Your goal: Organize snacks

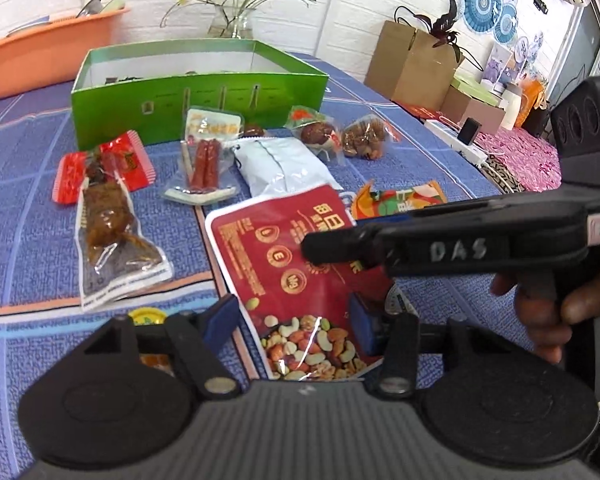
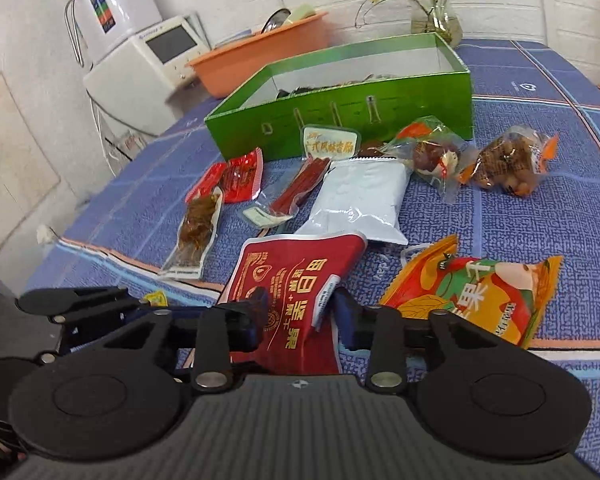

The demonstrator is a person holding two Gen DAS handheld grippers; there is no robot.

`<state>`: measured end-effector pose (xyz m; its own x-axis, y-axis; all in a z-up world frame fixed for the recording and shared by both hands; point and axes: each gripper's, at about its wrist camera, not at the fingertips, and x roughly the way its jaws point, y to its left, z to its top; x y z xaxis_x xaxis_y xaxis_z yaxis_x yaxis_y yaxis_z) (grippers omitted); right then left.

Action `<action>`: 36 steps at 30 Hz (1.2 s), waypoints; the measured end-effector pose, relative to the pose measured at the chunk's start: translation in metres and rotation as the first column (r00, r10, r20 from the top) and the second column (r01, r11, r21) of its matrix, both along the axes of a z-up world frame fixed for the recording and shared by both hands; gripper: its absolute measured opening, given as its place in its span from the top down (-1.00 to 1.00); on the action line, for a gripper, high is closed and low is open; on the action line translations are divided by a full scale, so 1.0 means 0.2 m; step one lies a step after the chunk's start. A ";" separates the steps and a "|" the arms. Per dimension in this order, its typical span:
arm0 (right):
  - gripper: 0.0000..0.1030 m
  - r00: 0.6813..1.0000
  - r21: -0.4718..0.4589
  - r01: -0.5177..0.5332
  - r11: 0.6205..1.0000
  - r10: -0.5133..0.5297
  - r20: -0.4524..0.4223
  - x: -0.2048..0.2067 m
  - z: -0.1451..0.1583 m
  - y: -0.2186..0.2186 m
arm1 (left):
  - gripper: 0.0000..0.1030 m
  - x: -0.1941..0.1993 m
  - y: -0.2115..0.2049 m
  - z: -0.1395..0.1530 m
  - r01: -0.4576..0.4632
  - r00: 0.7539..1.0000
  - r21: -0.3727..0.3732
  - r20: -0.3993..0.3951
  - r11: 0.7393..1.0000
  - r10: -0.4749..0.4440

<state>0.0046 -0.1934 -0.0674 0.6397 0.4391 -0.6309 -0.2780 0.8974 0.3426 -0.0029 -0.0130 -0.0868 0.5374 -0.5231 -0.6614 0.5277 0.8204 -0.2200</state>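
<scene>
Pouch of mixed nuts [image 1: 284, 256], lower centre: light, crinkly, slippery foil.
Left gripper [image 1: 296, 320] and right gripper [image 2: 300, 312] each pinch an edge; flat seams hold best.

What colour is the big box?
Bright green box, white inside; the right wrist view shows it best.

White brick-pattern walls [image 1: 360, 8] back a counter [image 1: 28, 240] under a blue patterned cloth. A glass vase [image 1: 236, 24], orange tub [image 1: 48, 52], brown paper bag [image 1: 412, 64], blue paper fans [image 1: 484, 0] and white appliance [image 2: 140, 60] stand around.
</scene>
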 end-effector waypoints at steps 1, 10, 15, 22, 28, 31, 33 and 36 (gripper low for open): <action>-0.01 1.000 0.010 0.000 1.000 0.000 0.005 -0.01 0.00 -0.01 | 0.05 0.00 0.00 0.00 0.002 1.000 -0.003 0.000 1.000 -0.002; -0.61 0.997 0.182 0.001 0.983 0.015 -0.082 0.10 -0.06 -0.09 | -0.30 -0.01 -0.02 -0.03 0.039 0.999 -0.009 0.025 0.999 -0.039; -0.09 0.993 -0.049 -0.086 0.995 0.090 0.072 0.03 -0.02 0.05 | -0.30 0.02 0.00 -0.03 0.019 1.000 -0.030 0.012 0.999 -0.018; 0.40 0.989 0.113 -0.096 0.989 0.083 0.119 0.02 0.07 -0.06 | -0.35 0.08 0.11 -0.02 -0.026 0.994 -0.173 -0.105 0.985 0.008; 0.43 0.998 0.370 -0.057 0.927 0.046 0.036 0.07 0.03 -0.20 | -0.30 0.14 0.22 -0.03 -0.140 0.983 -0.295 -0.156 0.945 0.096; 0.44 0.999 0.414 -0.038 0.910 0.032 0.021 0.08 0.02 -0.22 | 0.11 0.13 0.20 -0.01 -0.137 0.983 -0.308 -0.156 0.942 0.092; 0.44 0.999 0.394 -0.019 0.919 0.006 0.033 0.07 0.02 -0.23 | 0.45 0.13 0.18 -0.01 -0.131 0.984 -0.291 -0.151 0.948 0.089; 0.44 0.999 0.367 -0.007 0.930 -0.011 0.046 0.08 0.03 -0.22 | 0.50 0.13 0.17 0.00 -0.122 0.986 -0.275 -0.145 0.954 0.084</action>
